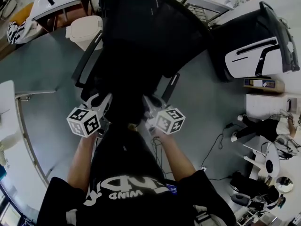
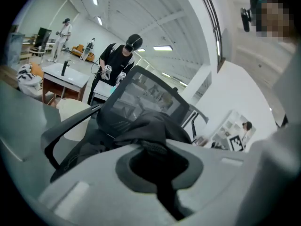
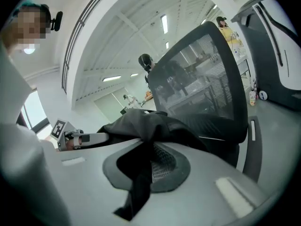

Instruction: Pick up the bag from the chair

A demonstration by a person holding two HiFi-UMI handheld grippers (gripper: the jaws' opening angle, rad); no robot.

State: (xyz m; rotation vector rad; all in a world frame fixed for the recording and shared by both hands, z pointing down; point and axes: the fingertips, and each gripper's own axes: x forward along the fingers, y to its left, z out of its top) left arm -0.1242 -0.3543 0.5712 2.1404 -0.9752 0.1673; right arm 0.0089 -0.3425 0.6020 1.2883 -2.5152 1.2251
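**Black bag held between both grippers in front of the chair**

The bag (image 3: 141, 126) is a soft heap of black cloth, and both grippers grip it at once. Its long axis runs side to side, from one gripper across to the other, roughly parallel to the mesh backrest (image 3: 202, 79) of the chair (image 1: 150, 32) behind it. Which end is its top cannot be made out, as the cloth is bunched and folded.

The left gripper (image 1: 104, 101) has its fingers (image 2: 94, 182) closed narrow on a fold of the dark cloth. The bulk of the bag rises just beyond their tips, towards the chair.

The right gripper (image 1: 149, 105) does the same from the other side. Its fingers (image 3: 225, 173) are pinched on a strip of the bag, which hangs down through the slot between them. The rest of the bag lies across the tips and stretches off towards the other gripper.

In the head view the two grippers sit side by side, close together, between the person and the chair, above the grey floor (image 1: 47, 69).
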